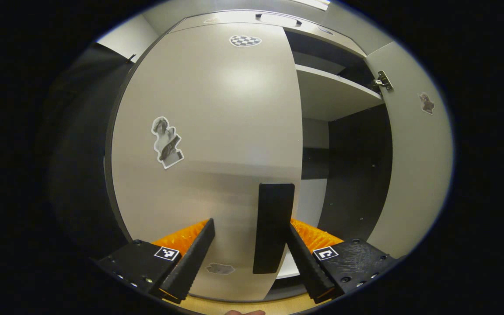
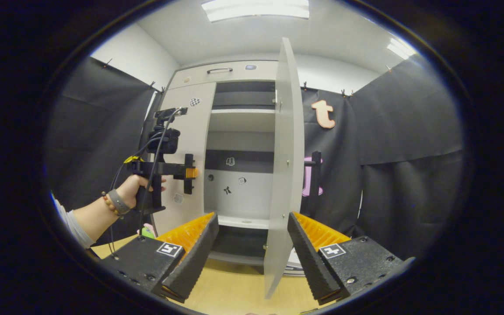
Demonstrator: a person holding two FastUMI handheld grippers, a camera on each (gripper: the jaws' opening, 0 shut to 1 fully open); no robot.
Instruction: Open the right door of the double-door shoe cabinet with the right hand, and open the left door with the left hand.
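Shoe cabinet (image 2: pixel 234 144) stands straight ahead of both my hand-held grippers, on a light wooden surface (image 2: pixel 234 284). Its right door (image 2: pixel 285 166) is swung wide open, edge-on to me in the right gripper view and rising between the spread fingers of my right hand-held gripper (image 2: pixel 252 258). Those fingers are wide apart and hold nothing; the door's lower edge hangs in the gap between them, and I cannot tell whether either finger touches it.

Left door (image 1: pixel 208 148) is closed and sits just in front of my left hand-held gripper (image 1: pixel 245 253). Its dark vertical handle (image 1: pixel 274 227) lies between the fingers, close against the right-hand one. The gripper is open wide, and I cannot tell if that finger actually touches the handle; it has no grip on it. Stickers (image 1: pixel 166 142) dot the door face above and to the left of the fingers.

Beyond the handle, to the right, I see the open compartment with a pale shelf (image 1: pixel 335 94) and dark inner walls. In the right gripper view, a hand (image 2: pixel 131 192) holds the left hand-held gripper up against the left door, far off to the left of my right fingers.
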